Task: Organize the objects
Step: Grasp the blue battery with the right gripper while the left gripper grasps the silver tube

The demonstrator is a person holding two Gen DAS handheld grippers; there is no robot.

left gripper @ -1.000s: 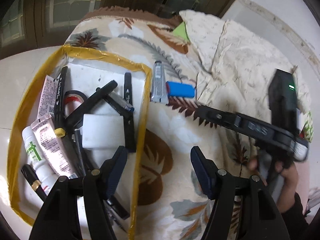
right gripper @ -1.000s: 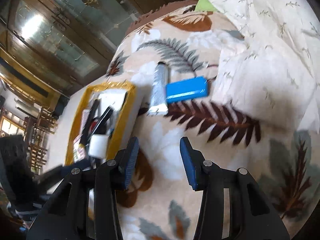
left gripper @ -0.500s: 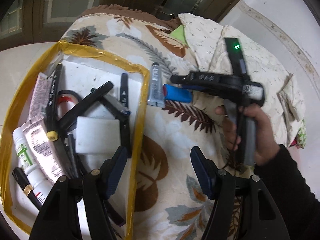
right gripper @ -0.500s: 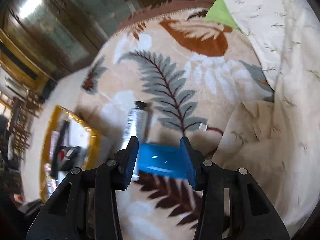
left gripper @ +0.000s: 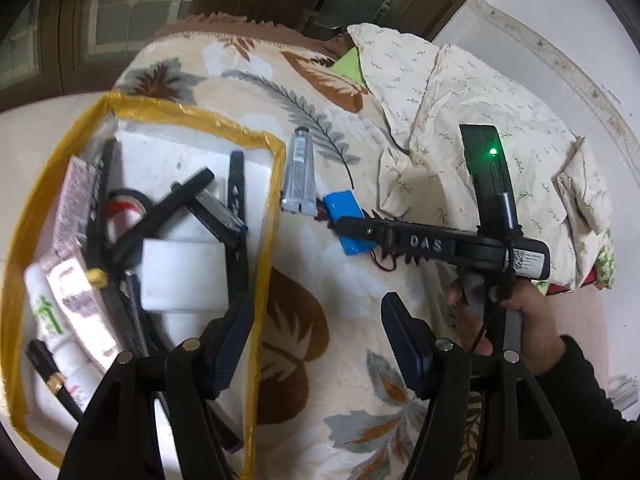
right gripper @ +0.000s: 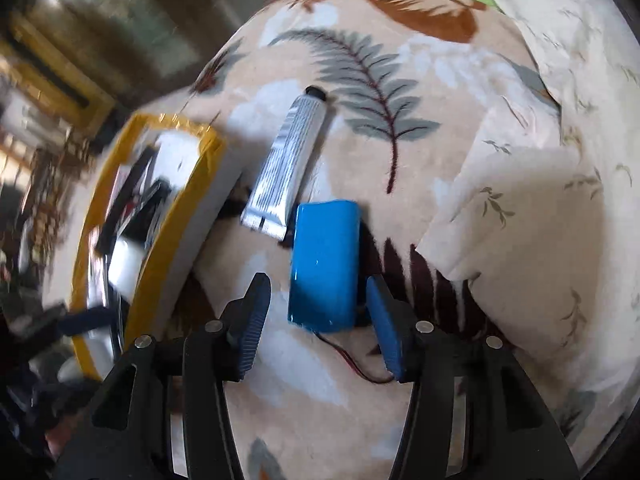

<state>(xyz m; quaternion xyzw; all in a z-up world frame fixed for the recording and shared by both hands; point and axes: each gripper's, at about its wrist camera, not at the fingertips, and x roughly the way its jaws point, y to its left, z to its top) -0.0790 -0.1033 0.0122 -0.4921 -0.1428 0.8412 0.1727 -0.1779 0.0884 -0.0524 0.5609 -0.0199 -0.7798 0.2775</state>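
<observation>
Battery pack point(right gripper: 325, 264): blue, rectangular, lying flat on the leaf-print blanket point(right gripper: 400, 80), near its middle; thin red and black wires point(right gripper: 360, 368) trail from its near end. In the left wrist view the pack point(left gripper: 348, 224) is partly covered by the right gripper's finger.

Right gripper point(right gripper: 316, 320): jaws spread, one finger on either side of the pack's near end, neither pad clearly touching it; nothing clamped. In the left wrist view this gripper point(left gripper: 352, 230) reaches in from the right, held by the person's right hand point(left gripper: 520, 320), a green light lit on its upright body.

Tube point(right gripper: 286, 164): silver-grey, black cap pointing toward the blanket's far edge, crimped end just beside the pack's far corner. Lies between the pack and the box.

Box point(left gripper: 264, 240): white, rim taped yellow, at the blanket's left edge. Contents: black markers point(left gripper: 176, 208), a white block point(left gripper: 182, 276), white tubes with printed labels point(left gripper: 60, 312), a tape roll point(left gripper: 128, 204), more pens along the near corner. Contents blurred in the right wrist view.

Left gripper point(left gripper: 316, 340): jaws apart, empty, hovering over the blanket by the box's right wall, near finger overlapping the rim.

Cream sheet point(left gripper: 480, 140): crumpled, sprig-printed, piled over the blanket's right side; a green scrap point(left gripper: 352, 68) shows at its far edge.
</observation>
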